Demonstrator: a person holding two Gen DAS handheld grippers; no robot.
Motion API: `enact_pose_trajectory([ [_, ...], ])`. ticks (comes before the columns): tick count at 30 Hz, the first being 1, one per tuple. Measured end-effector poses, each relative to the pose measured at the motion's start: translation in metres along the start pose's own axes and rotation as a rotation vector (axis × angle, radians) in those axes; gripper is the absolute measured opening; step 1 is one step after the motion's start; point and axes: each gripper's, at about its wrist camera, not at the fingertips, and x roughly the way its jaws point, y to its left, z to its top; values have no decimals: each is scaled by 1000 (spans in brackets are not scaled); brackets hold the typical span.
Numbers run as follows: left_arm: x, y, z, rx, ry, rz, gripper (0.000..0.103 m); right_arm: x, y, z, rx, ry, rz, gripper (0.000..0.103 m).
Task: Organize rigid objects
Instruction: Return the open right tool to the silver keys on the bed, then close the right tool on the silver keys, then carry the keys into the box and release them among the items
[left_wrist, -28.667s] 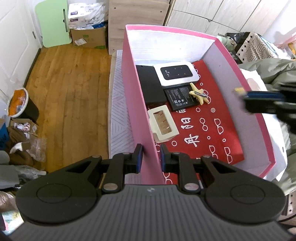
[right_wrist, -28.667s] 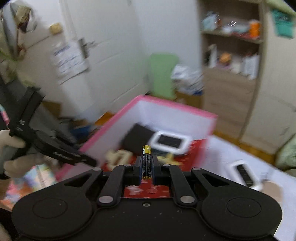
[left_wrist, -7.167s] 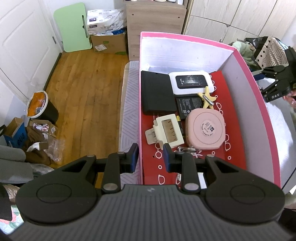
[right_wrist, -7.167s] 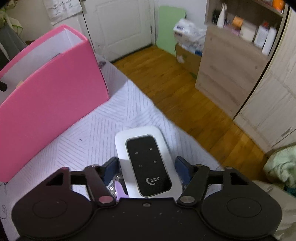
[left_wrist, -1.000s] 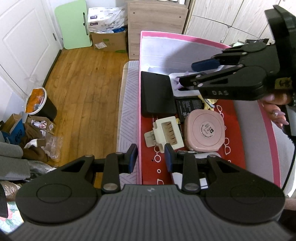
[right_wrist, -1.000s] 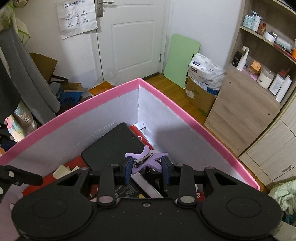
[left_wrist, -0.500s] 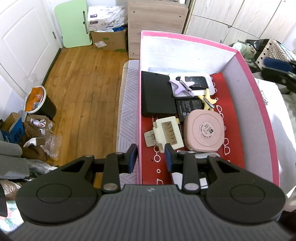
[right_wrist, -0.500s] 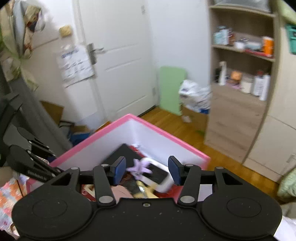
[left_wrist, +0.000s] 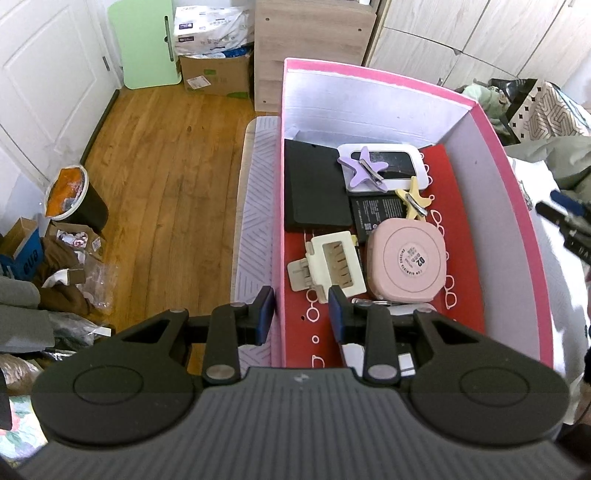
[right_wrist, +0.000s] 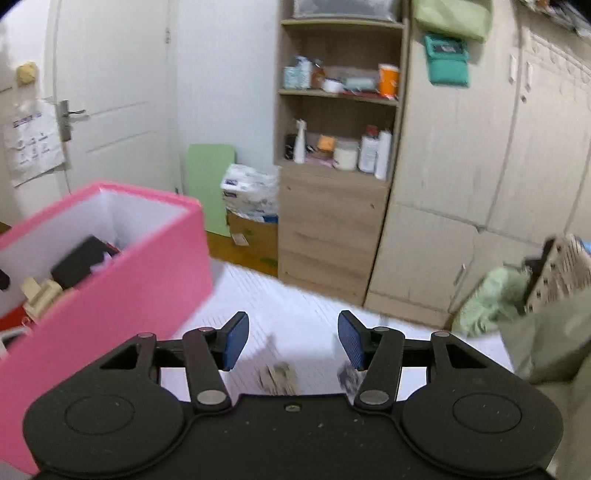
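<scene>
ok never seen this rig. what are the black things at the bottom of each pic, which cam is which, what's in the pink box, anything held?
No robot here: a person carries a two-finger gripper in each hand, and a fisheye camera on each looks forward along its fingers. The black shapes are the grippers themselves.

The left wrist view shows the left gripper straddling the wall of the pink box; whether it clamps is unclear. Inside lie a black case, a white pocket router with a purple star clip on it, a yellow star clip, a battery, a cream claw clip and a pink square case.

The right wrist view shows the right gripper beside the box, over a white cover. Its jaws are opening and nothing is between them.
</scene>
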Motion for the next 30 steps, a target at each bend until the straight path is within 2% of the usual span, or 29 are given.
enact_pose_trajectory([
  [5,2,1,0,-8,-5,-5,29,12,-5,-21,21,35,14,59],
  [8,1,3,-1,-14,-9,-14,29,27,-2,-25,21,87,37,59],
  [13,0,5,-3,-14,-16,-20,31,40,-2,-31,80,105,66,59],
  [16,1,5,-4,-18,-21,-23,31,47,7,-32,69,101,21,59],
  [17,1,5,-4,-20,-21,-21,31,48,13,-32,48,97,-11,57],
  [18,0,5,-4,-20,-22,-19,31,48,17,-32,58,88,-18,44],
  [20,0,4,-5,-21,-24,-17,31,46,22,-32,82,85,-21,26],
  [23,0,4,-5,-23,-24,-19,31,38,20,-32,131,65,-12,14],
  [30,0,4,-4,-29,-25,-25,31,20,9,-28,228,50,75,9],
])
